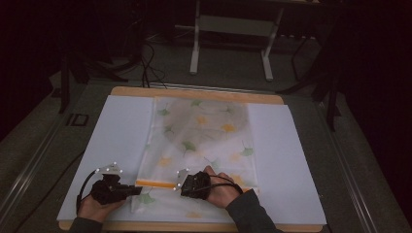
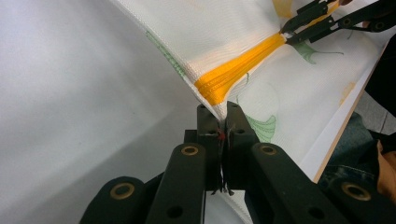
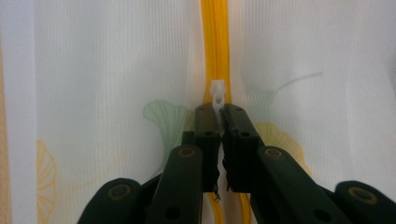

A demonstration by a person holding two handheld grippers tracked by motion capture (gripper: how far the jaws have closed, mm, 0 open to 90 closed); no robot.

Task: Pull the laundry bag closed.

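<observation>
A wooden-edged bench (image 1: 194, 92) carries a smooth white sheet (image 1: 116, 141). On it, reaching from the far edge almost to the near edge, lies a thin, woven, translucent white fabric bag (image 1: 201, 141) printed with green and orange ginkgo leaves. It is rectangular, its long axis running from near edge to far edge. An orange zipper (image 1: 155, 184) crosses it close to the near edge, parallel to that edge.

The left gripper (image 1: 127, 190) lies low, pointing right along the zipper, its fingers (image 2: 208, 130) pinched tight on the bag's corner at the zipper's end. The right gripper (image 1: 180, 187) points left, fingers (image 3: 208, 123) closed on the white plastic zipper pull (image 3: 218, 95).
</observation>
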